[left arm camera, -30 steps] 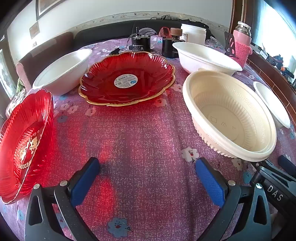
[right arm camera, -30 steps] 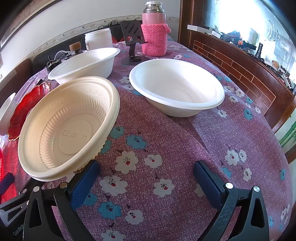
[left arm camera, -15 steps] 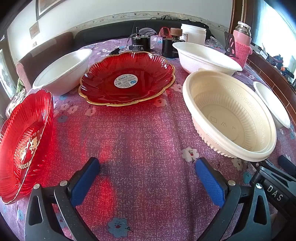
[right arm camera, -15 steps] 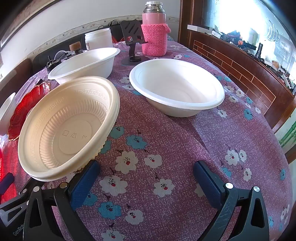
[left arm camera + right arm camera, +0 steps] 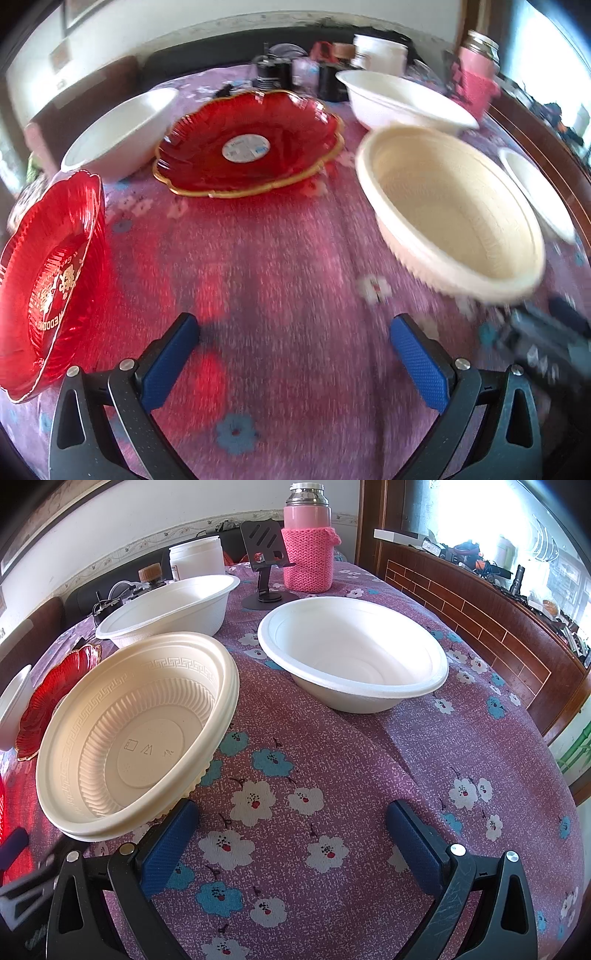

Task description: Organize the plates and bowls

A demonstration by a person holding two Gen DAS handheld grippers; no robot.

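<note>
My left gripper (image 5: 293, 345) is open and empty above the purple floral tablecloth. A red plate (image 5: 48, 273) lies at its left, and a gold-rimmed red plate (image 5: 247, 147) lies ahead. White bowls stand at the far left (image 5: 118, 134) and far right (image 5: 402, 99). A cream ribbed bowl (image 5: 450, 214) is at the right. My right gripper (image 5: 291, 827) is open and empty. The cream bowl (image 5: 136, 731) is just left of its left finger, and a white bowl (image 5: 354, 657) stands ahead.
A pink knit-sleeved flask (image 5: 308, 542), a black phone stand (image 5: 266, 561), a white jar (image 5: 195, 559) and small dark items stand at the table's far edge. A brick-patterned wooden ledge (image 5: 480, 620) runs along the right. The tablecloth (image 5: 332, 775) covers the table.
The left wrist view is now blurred and the scene has shifted slightly, so the left gripper has started to move. The right view is unchanged.
</note>
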